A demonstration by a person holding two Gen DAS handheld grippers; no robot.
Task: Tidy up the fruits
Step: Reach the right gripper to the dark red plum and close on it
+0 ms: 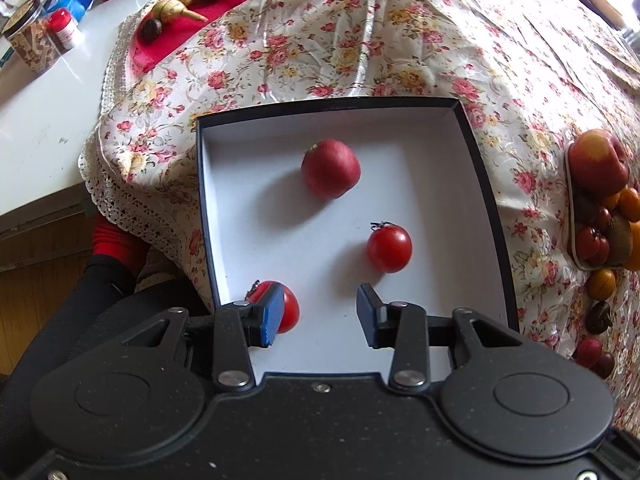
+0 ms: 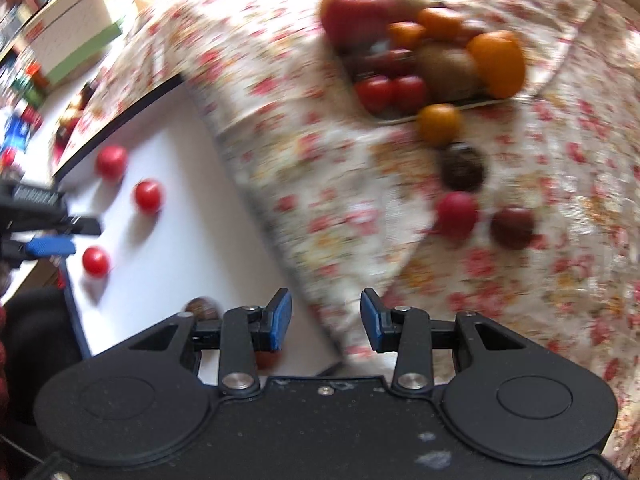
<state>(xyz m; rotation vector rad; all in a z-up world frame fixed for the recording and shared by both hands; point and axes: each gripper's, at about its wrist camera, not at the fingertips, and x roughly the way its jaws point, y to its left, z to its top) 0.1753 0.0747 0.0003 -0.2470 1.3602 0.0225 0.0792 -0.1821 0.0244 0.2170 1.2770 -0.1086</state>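
Note:
A dark box with a white floor [image 1: 248, 240] lies on the floral cloth. In it are a red apple-like fruit [image 1: 330, 168] and two cherry tomatoes [image 1: 389, 248], one [image 1: 291, 308] partly behind my left finger. My left gripper [image 1: 320, 314] is open and empty above the box's near part. In the blurred right wrist view the box [image 2: 172, 240] is at left with the red fruits [image 2: 148, 196] and a brown fruit [image 2: 204, 307] by the left finger. My right gripper [image 2: 326, 320] is open and empty over the box's right edge. The left gripper [image 2: 60, 236] shows at far left.
A tray of mixed fruit [image 2: 424, 60] sits at the right with an apple, oranges, kiwi and tomatoes. Loose fruits [image 2: 460, 168] lie on the cloth near it. A red mat with gourds [image 1: 180, 12] and jars [image 1: 64, 28] are at the back left.

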